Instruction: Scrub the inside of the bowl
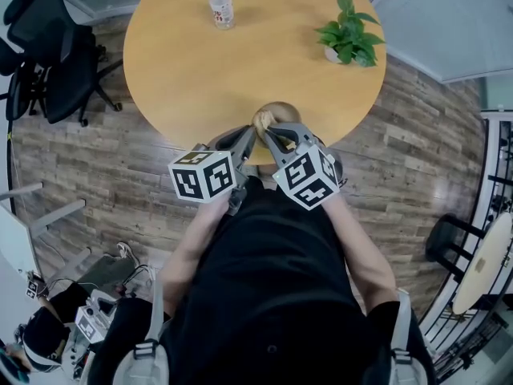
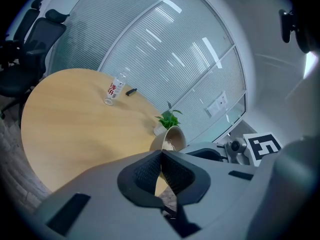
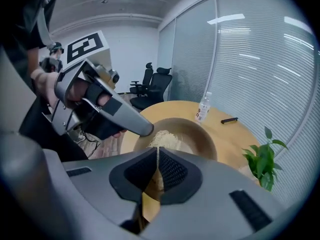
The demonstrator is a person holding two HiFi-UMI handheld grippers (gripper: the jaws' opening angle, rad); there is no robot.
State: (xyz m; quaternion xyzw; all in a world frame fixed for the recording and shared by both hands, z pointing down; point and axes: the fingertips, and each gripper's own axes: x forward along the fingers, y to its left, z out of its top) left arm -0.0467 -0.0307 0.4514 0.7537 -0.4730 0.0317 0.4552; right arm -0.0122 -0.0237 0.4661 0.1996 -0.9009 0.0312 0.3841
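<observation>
A tan bowl (image 1: 280,112) is held tilted over the near edge of the round wooden table (image 1: 192,70). My left gripper (image 1: 252,135) is shut on the bowl's rim (image 2: 172,133); in the right gripper view its tip (image 3: 147,129) sits at the left of the rim. A pale fibrous scrubber (image 3: 167,140) lies inside the bowl (image 3: 202,134). My right gripper (image 3: 158,168) is shut on the scrubber's near end, and in the head view it (image 1: 274,135) meets the bowl from the right. The scrubber (image 2: 170,145) also shows in the bowl's mouth in the left gripper view.
A water bottle (image 1: 221,5) stands at the table's far side and a small potted plant (image 1: 349,32) at its right. A small black item (image 3: 229,119) lies near the bottle. Black office chairs (image 1: 48,54) stand left of the table. A rack (image 1: 481,271) is at the right.
</observation>
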